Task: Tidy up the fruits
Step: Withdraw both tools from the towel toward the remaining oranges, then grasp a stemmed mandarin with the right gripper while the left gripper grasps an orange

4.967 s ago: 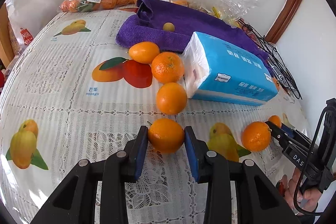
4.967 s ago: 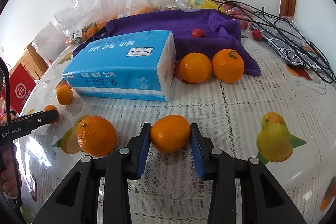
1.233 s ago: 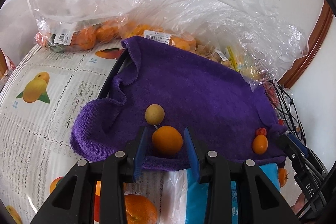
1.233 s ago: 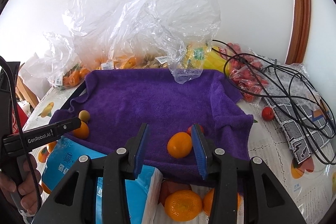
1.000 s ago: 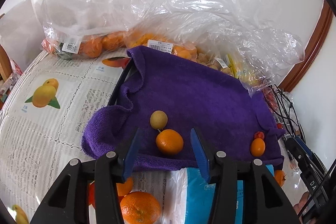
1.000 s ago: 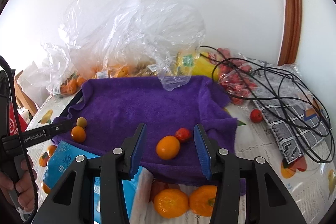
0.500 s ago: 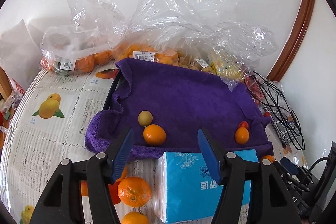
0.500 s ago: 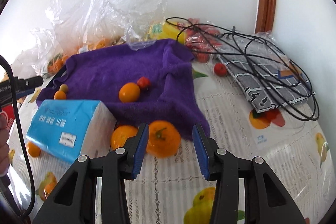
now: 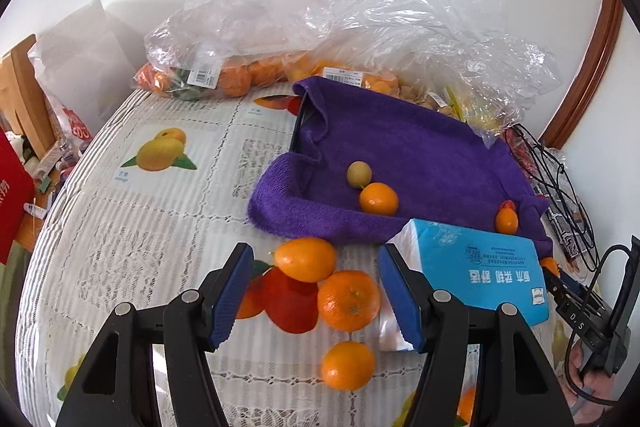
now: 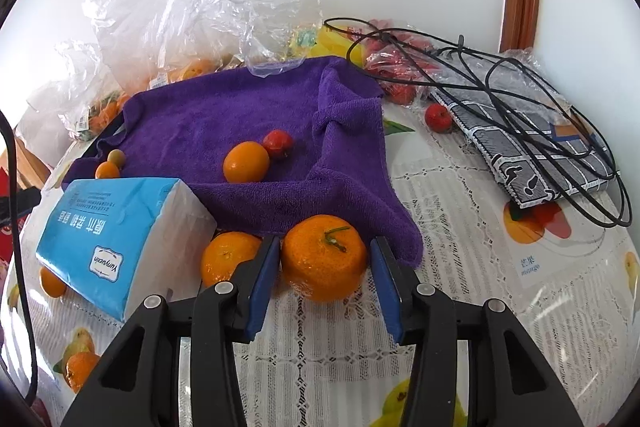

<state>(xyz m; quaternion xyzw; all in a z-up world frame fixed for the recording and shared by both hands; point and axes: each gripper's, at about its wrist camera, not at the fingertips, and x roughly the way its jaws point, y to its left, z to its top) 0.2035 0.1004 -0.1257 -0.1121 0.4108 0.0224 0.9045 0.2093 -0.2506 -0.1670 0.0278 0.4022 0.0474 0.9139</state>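
Trouble could come low in the right view: the right gripper (image 10: 324,283), jaws spread and not yet clamped, straddles a stemmed orange (image 10: 324,263) touching the purple towel (image 10: 248,115); closing may snag cloth. Left gripper (image 9: 316,295) hangs open, empty.

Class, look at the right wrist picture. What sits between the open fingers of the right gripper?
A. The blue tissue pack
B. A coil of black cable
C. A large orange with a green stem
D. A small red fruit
C: the right gripper is open around the large orange, whose green stem faces up; it rests on the tablecloth at the edge of the purple towel.
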